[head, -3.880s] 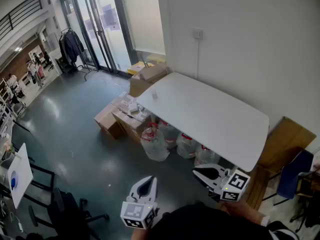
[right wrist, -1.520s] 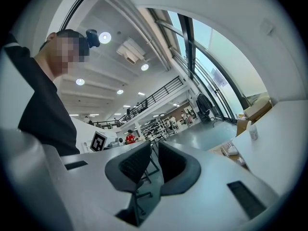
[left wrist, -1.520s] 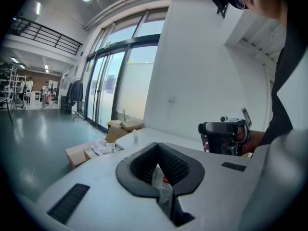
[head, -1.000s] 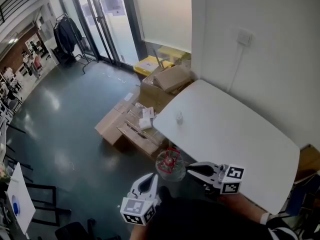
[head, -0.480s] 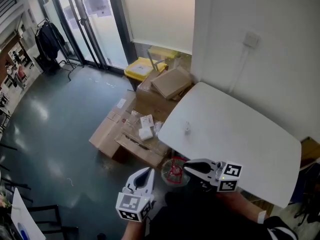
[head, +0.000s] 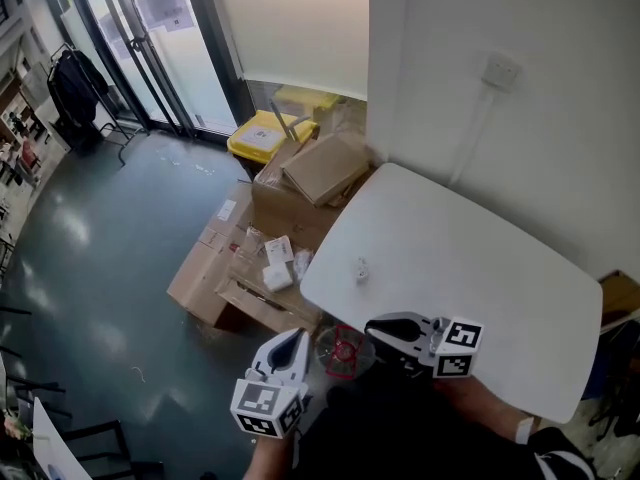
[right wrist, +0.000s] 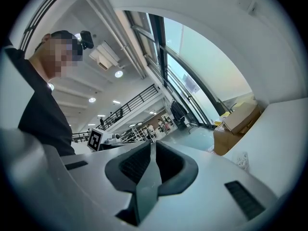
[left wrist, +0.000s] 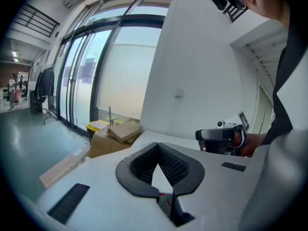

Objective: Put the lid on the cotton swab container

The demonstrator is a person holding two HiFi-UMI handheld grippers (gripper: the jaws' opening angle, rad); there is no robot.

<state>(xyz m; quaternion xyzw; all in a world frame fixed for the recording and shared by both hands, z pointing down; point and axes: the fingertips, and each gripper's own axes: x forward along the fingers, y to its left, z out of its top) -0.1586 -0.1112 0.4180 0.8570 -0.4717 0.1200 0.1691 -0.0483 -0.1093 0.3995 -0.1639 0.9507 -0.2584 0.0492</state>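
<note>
We've got the left hand-held gripper (head: 291, 349) at the bottom centre of the head view, jaws pressed together with nothing between them. The right hand-held gripper (head: 383, 329) sits just to its right, by the lower edge of the white worktop (head: 480, 278), and its jaws are pressed together too, also empty. Both are well apart from the cotton swab container (head: 361, 268), a small clear thing standing alone near the worktop's left edge, mid-frame. It's too small for us to tell whether its lid is on. Between the two grippers, lower down, we see a clear water jug (head: 343, 351) with a red top. Up and to the left, cardboard boxes (head: 318, 166) crowd the floor, with a yellow bin (head: 258, 134) behind them.
</note>
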